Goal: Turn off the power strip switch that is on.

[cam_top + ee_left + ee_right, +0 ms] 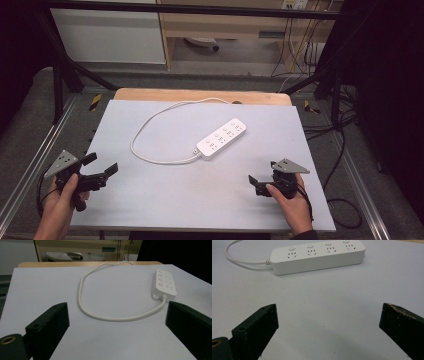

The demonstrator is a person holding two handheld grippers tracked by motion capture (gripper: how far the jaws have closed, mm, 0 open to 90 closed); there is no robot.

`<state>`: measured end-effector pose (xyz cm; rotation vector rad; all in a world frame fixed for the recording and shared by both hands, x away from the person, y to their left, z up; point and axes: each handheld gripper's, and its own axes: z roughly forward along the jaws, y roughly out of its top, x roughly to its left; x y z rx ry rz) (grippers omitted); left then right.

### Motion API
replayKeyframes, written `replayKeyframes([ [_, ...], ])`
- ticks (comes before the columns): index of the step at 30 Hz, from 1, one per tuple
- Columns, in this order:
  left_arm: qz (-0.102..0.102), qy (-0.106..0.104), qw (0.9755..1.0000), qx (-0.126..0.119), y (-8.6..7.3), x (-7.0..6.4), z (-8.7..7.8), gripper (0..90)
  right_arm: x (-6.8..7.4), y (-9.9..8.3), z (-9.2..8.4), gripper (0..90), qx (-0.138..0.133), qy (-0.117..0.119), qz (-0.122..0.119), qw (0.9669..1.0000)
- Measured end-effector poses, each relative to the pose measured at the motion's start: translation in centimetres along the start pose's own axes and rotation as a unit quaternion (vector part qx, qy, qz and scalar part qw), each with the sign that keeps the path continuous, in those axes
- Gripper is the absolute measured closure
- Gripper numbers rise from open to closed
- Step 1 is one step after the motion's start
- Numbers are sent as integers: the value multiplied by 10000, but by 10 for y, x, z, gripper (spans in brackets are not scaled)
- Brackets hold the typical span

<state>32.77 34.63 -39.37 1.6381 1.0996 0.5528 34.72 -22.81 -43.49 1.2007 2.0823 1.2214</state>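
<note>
The pale grey rectangular tabletop (165, 200) carries one thing to work on: a white plastic four-outlet power strip (222, 138), lying flat and slantwise a little right of the middle, well apart from both grippers. From its near-left end a white round cable (145, 131) loops out toward the left and curls back past the far wooden edge of the table. The left gripper (102, 166) hovers over the near-left corner with its black jaws spread wide and nothing between them; the right gripper (260, 184), at the near right, is likewise wide and empty, and its view looks straight at the strip's long side (317, 257). The step in hand looks like the first reach, and the right gripper seems better placed for it. It should go well if that gripper comes in square to the long side and closes across the strip's narrow width near its middle, clear of the small round buttons (310, 246). The left one could steady the cable where it leaves the body (163, 300), so the loop doesn't drag or twist the strip.
</note>
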Motion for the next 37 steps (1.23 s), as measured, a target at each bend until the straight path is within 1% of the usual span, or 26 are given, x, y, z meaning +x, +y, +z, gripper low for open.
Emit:
replayKeyframes([
  [4, 28, 81, 9999, 119, -6, 3, -1, 50, 0, 0, 0, 27, 0, 4, 7, 10000],
  [6, 45, 90, 9998, 155, -8, 3, -2, 50, 0, 0, -1, 28, -4, 4, 18, 10000],
  [10, 62, 102, 9998, 180, -11, 3, 0, 50, 0, 0, 0, 28, 4, 1, 5, 10000],
  [15, 185, 143, 9992, 316, -17, 1, 5, 51, 0, 0, 0, 28, 13, 0, -11, 10000],
  [21, 249, 89, 9986, 449, -24, -5, 12, 52, 0, -1, 0, 27, -3, -4, 5, 10000],
  [24, 252, 62, 9984, 502, -28, -8, 15, 52, 0, -1, 0, 28, 17, -31, 33, 10000],
  [27, 310, 3, 9980, 557, -31, -13, 18, 53, -2, -2, 1, 29, 45, -78, 9, 10000],
  [28, 309, -29, 9979, 576, -32, -15, 19, 53, -2, -3, 1, 29, 64, -107, 31, 9999],
  [31, 389, -127, 9969, 677, -37, -20, 22, 53, -3, -6, 3, 35, 230, -196, 96, 9995],
  [34, 422, -242, 9962, 717, -38, -23, 25, 53, -7, -10, 7, 37, 384, -342, 69, 9987],
  [35, 395, -254, 9964, 701, -38, -23, 26, 53, -8, -11, 9, 37, 475, -396, 71, 9981],
  [37, 381, -252, 9967, 673, -38, -22, 26, 55, -11, -15, 13, 38, 673, -528, 162, 9962],
])
